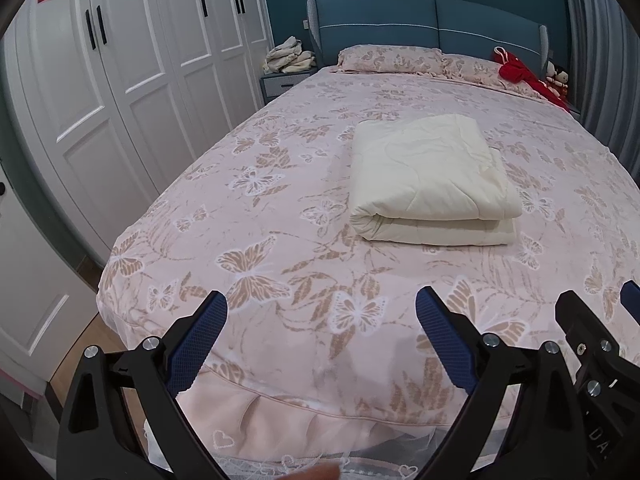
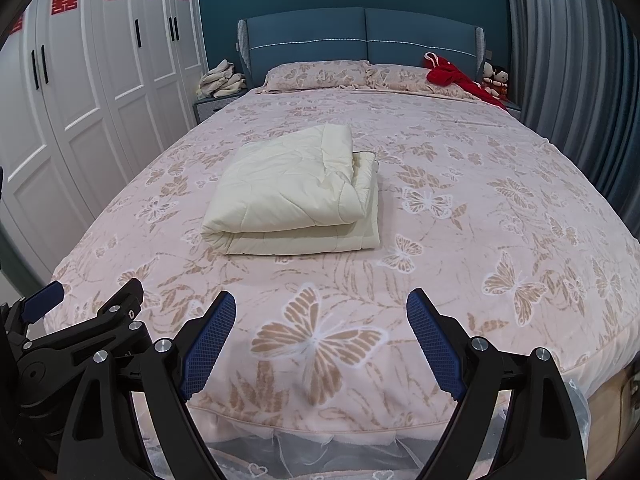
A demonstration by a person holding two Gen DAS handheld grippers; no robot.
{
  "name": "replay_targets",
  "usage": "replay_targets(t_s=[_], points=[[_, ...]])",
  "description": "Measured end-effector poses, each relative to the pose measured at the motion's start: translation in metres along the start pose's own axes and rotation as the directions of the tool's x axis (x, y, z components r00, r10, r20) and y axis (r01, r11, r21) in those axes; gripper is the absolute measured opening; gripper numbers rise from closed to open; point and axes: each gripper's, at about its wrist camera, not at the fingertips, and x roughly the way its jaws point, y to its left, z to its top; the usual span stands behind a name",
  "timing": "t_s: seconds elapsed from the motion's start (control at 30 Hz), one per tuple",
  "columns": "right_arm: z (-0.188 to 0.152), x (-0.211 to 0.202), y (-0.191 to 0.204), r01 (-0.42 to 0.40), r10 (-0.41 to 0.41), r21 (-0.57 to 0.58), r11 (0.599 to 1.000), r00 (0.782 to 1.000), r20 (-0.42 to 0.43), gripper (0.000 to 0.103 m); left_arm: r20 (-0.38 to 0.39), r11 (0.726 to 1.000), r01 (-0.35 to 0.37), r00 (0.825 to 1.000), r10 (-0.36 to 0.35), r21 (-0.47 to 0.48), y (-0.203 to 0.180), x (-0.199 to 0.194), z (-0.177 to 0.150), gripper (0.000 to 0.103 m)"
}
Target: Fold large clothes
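A cream quilted blanket lies folded into a thick rectangle on the middle of the bed, its rolled fold facing me. My left gripper hangs open over the foot of the bed, well short of the blanket, with nothing between its blue pads. My right gripper is open too, beside the left one, and holds nothing; its blue pads frame a butterfly print. Each gripper shows at the edge of the other's view.
The bed wears a pink butterfly-print cover with a lace skirt. White wardrobe doors line the left side. A nightstand carries beige clothes. Red fabric and dolls sit by the pillows. Grey curtains hang on the right.
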Motion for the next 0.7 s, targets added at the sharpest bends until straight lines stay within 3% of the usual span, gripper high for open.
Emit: replay_targets(t_s=[0.3, 0.43, 0.7], points=[[-0.0005, 0.0002, -0.0016, -0.001, 0.001, -0.001, 1.0, 1.0, 0.001, 0.086, 0.022, 1.0, -0.017, 1.0, 0.017, 0.005, -0.0034, -0.0034, -0.0011, 0.092], [-0.0003, 0.0005, -0.0014, 0.003, -0.003, -0.002, 1.0, 1.0, 0.0, 0.086, 0.011, 1.0, 0.001, 1.0, -0.001, 0.017, -0.0052, -0.0029, -0.0011, 0.086], [0.0005, -0.0003, -0.0015, 0.002, -0.002, 0.0, 1.0, 1.0, -0.001, 0.086, 0.015, 1.0, 0.0, 1.0, 0.0, 0.023, -0.0065, -0.0024, 0.0001, 0.085]])
